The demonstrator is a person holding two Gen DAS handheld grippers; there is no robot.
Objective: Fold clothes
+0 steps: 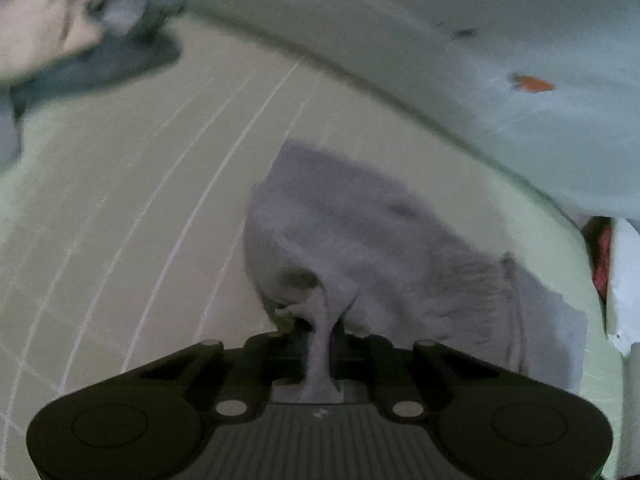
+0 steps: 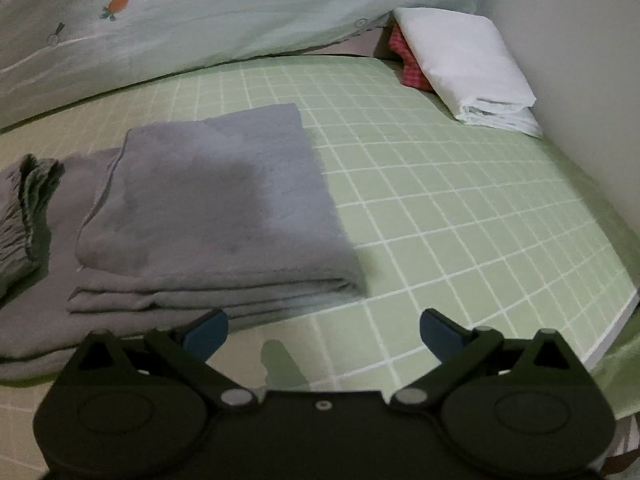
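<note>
Clothes (image 2: 208,200) on bed (image 2: 440,208), pillow (image 2: 240,12) behind.

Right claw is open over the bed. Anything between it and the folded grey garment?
Nothing visible. The right claw hangs open just short of the grey garment's near folded edge, with only bare green checked sheet between. The white folded cloth lies far off by the wall.

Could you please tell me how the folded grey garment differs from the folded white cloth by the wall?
The folded grey garment is darker and looks larger than the folded white cloth. It lies flat mid-bed on the green checked sheet; the white cloth leans tilted against a red checked fabric. Both are neatly folded.
</note>
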